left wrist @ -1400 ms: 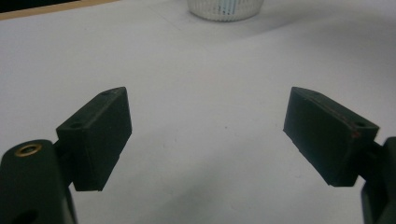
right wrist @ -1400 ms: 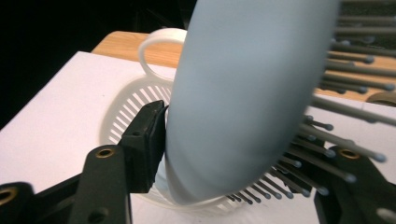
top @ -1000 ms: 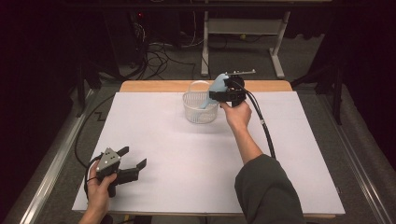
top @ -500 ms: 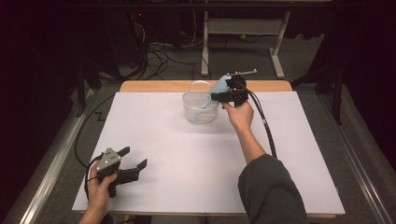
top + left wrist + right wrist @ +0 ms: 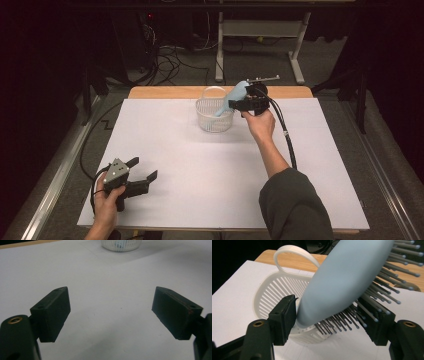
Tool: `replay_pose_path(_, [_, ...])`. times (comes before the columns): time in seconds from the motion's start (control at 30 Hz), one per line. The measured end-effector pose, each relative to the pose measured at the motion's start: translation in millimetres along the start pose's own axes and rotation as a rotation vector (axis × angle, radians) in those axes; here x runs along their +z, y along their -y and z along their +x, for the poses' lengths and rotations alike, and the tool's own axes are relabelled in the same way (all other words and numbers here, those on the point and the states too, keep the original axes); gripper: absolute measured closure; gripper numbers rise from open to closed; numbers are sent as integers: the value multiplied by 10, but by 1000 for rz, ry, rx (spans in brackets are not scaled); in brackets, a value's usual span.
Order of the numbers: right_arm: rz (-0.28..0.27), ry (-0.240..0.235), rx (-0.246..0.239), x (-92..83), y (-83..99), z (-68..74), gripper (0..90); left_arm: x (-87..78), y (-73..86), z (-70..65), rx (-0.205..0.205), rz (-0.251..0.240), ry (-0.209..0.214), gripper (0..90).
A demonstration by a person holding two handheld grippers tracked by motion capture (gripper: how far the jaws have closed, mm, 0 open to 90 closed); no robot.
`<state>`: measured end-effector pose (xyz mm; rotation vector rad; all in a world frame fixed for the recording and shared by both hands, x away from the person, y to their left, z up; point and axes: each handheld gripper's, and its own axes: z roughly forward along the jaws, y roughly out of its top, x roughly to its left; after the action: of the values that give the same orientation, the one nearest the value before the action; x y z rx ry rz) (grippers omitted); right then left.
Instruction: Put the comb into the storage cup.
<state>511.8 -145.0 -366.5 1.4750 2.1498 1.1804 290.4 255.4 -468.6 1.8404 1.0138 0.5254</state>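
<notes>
A person's right hand-held gripper [image 5: 239, 104] hangs at the far side of the white-topped bench [image 5: 210, 170], with a pale blue hairbrush [image 5: 347, 277] between its jaws. In the right gripper view the brush's smooth back lies against the left pad while the bristles [image 5: 372, 300] brush the right pad; the jaws have just been opening, and whether they press hard enough to grip the brush cannot be told. The brush slants, its lower end dipping into a white slotted basket [image 5: 215, 115] that stands directly ahead of and below this gripper, touching the basket's rim; the basket's loop handle [image 5: 294, 255] rises on the side farthest from the jaws. In the high view the brush's head points up past the gripper's body, and the black cable [image 5: 285, 135] runs back along the forearm. The left hand-held gripper [image 5: 142, 170] rests low at the near corner of the bench, well apart from the basket, its jaws spread wide with only bare bench surface between them; the basket [image 5: 121, 245] sits far ahead of it.
</notes>
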Motion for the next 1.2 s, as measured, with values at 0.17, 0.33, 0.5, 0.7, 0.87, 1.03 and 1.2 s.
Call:
replay_pose_path(0.17, [-23, 10, -25, -56, 26, 15, 333, -3, 0, 0, -1, 0, -1, 160])
replay_pose_path(0.33, [-33, 25, -64, -110, 36, 16, 331, -6, 0, 4, 0, -1, -5, 161])
replay_pose_path(0.5, [-50, 30, -82, -171, 65, 9, 319, -4, 0, 2, 0, -1, -8, 160])
replay_pose_path(0.7, [-74, 25, -99, -236, 80, 4, 313, -7, 1, 4, -4, -5, -12, 160])
replay_pose_path(0.87, [-91, 21, -112, -281, 84, 15, 303, -9, 1, 6, -6, -6, -15, 160])
replay_pose_path(1.03, [-104, 15, -117, -318, 104, 7, 298, -16, 3, 8, -10, -10, -16, 160])
replay_pose_path(1.2, [-115, 21, -127, -343, 142, -7, 299, -16, 3, 10, -12, -10, -20, 160])
